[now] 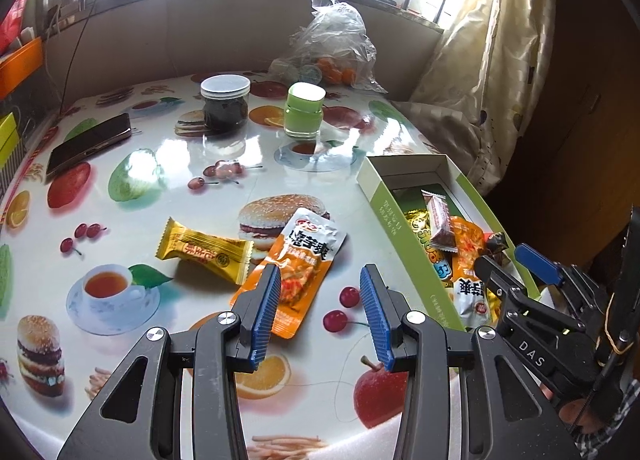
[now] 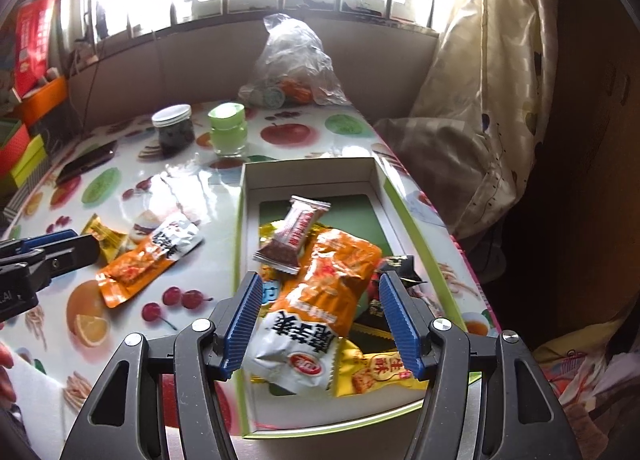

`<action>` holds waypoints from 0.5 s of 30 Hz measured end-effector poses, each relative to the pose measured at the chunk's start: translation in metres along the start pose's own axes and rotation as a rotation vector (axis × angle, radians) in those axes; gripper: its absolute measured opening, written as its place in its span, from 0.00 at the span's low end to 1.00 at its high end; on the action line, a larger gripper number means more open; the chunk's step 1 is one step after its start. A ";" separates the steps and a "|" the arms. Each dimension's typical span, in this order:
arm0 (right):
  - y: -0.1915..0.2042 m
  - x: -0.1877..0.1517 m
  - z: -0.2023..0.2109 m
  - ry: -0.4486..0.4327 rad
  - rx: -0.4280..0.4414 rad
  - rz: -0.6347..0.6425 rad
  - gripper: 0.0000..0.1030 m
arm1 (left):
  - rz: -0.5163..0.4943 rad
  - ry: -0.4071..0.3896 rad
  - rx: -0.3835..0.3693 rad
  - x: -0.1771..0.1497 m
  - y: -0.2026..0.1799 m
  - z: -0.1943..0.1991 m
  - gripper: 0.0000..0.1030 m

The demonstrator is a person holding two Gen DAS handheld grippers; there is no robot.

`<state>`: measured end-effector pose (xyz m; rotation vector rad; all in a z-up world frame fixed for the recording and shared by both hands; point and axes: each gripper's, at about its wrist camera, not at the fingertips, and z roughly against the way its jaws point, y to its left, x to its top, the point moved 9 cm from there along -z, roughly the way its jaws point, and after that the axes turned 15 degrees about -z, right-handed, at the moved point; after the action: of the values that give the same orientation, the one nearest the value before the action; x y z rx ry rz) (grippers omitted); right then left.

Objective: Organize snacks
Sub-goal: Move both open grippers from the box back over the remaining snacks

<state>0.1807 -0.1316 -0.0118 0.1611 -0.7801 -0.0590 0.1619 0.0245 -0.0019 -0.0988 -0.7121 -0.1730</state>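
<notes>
Your left gripper (image 1: 320, 316) hangs above the near edge of the glossy fruit-and-burger-print tabletop (image 1: 168, 164), its blue ribbed pads parted with nothing between them. Just beyond its tips lies the orange-and-white foil snack pouch (image 1: 298, 266), and touching that pouch's left side is the gold-wrapped candy bar (image 1: 204, 254).

Your right gripper (image 2: 320, 320) hovers over the shallow green-sided cardboard box (image 2: 306, 174) at the table's right edge, jaws wide and gripping nothing. Under it in the box lies a second orange-and-white pouch (image 2: 324, 292), on a yellow packet (image 2: 374, 374), with a brown-and-white wrapped bar (image 2: 294, 236) leaning across the heap.

Farther back stand a clear jar with a white lid (image 1: 225, 104) and a green-lidded glass jar (image 1: 303, 112); a dark phone (image 1: 90, 142) lies near the left edge, and a crumpled clear plastic bag (image 1: 334, 44) sits at the far edge.
</notes>
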 end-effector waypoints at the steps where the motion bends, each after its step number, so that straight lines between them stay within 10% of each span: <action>1: 0.003 0.000 0.000 0.000 0.005 0.002 0.59 | 0.002 0.000 0.004 -0.001 0.002 0.001 0.41; 15: 0.045 -0.008 0.010 0.017 0.089 0.025 0.59 | 0.023 -0.011 0.045 -0.016 0.025 0.015 0.41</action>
<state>0.1681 -0.0875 -0.0028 0.2363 -0.7680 0.0013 0.1457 0.0535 -0.0020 -0.0646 -0.7251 -0.1340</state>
